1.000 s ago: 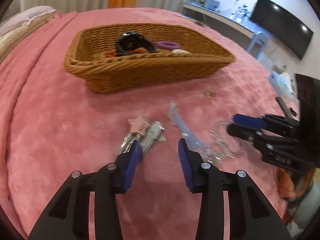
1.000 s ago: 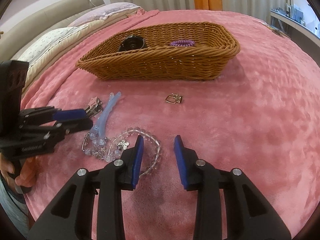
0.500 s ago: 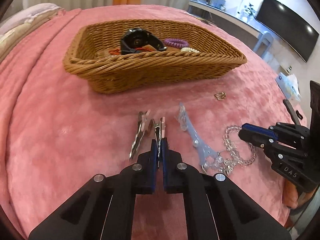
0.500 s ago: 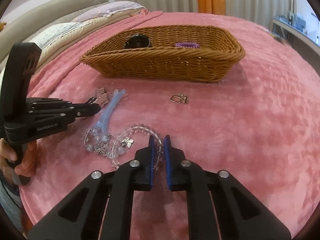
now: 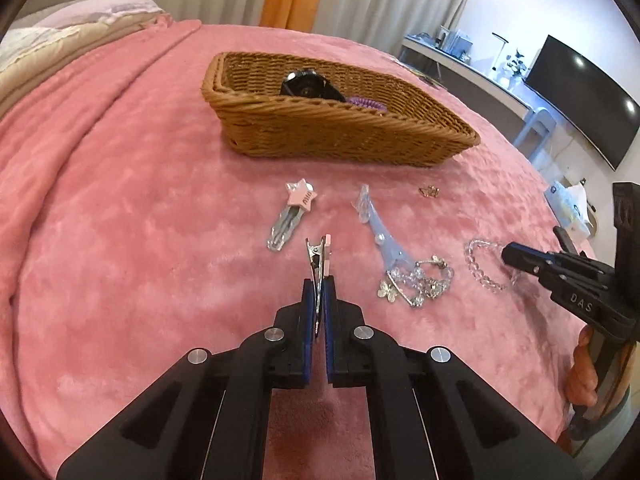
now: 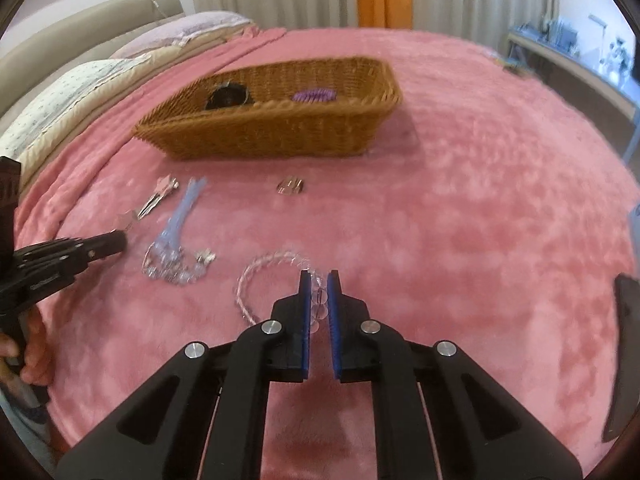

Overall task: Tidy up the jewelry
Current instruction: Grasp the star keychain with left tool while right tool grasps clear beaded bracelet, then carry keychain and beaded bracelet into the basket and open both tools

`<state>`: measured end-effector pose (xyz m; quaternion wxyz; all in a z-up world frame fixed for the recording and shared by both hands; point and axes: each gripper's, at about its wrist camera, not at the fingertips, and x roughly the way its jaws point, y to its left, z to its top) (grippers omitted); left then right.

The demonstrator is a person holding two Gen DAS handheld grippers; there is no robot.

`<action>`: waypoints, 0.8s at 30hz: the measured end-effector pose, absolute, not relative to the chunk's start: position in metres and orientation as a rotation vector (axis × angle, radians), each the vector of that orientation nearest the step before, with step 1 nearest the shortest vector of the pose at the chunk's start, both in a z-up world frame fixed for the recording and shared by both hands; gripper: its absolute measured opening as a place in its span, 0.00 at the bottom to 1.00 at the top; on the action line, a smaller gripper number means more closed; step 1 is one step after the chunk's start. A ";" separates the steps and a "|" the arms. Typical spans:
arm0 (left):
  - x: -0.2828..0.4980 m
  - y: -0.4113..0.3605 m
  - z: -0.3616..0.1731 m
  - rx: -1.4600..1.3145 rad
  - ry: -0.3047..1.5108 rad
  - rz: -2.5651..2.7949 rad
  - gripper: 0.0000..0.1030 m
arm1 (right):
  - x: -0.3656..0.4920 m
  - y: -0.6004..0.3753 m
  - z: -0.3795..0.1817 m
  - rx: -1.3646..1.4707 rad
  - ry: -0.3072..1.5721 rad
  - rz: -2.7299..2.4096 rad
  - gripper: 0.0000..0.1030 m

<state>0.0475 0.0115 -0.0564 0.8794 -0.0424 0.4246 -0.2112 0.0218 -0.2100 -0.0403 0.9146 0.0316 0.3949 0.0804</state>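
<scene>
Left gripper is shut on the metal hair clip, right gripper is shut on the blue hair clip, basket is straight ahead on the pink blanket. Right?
Not quite. The right gripper is shut on the clear bead bracelet, as the right wrist view shows; the blue hair clip lies free. The rest stands.

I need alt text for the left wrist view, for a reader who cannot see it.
The left gripper has its jaws shut on a silver metal hair clip above a pink plush blanket. Beyond lie a pink star hair clip, a pale blue hair clip and a woven wicker basket. At right, the right gripper meets a clear beaded bracelet.
</scene>
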 end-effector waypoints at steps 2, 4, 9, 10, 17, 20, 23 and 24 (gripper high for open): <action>0.046 0.011 -0.057 -0.082 0.883 -0.443 0.02 | 0.022 -0.213 -0.042 0.097 0.822 0.190 0.15; 0.044 0.009 -0.057 -0.074 0.874 -0.451 0.03 | 0.023 -0.213 -0.040 0.091 0.813 0.171 0.29; 0.044 0.007 -0.058 -0.067 0.868 -0.451 0.03 | 0.037 -0.208 -0.046 0.056 0.858 0.154 0.29; 0.044 0.007 -0.058 -0.069 0.867 -0.452 0.03 | 0.039 -0.204 -0.050 0.033 0.870 0.149 0.29; 0.037 0.007 -0.049 -0.070 0.827 -0.450 0.03 | 0.025 -0.177 -0.042 -0.085 0.820 0.191 0.06; 0.034 0.012 -0.038 -0.117 0.801 -0.474 0.03 | 0.019 -0.175 -0.023 -0.048 0.788 0.237 0.06; 0.028 0.014 -0.019 -0.127 0.757 -0.483 0.03 | 0.014 -0.173 0.001 -0.026 0.750 0.276 0.06; 0.027 0.013 -0.014 -0.125 0.746 -0.486 0.03 | 0.012 -0.171 0.011 -0.025 0.734 0.283 0.06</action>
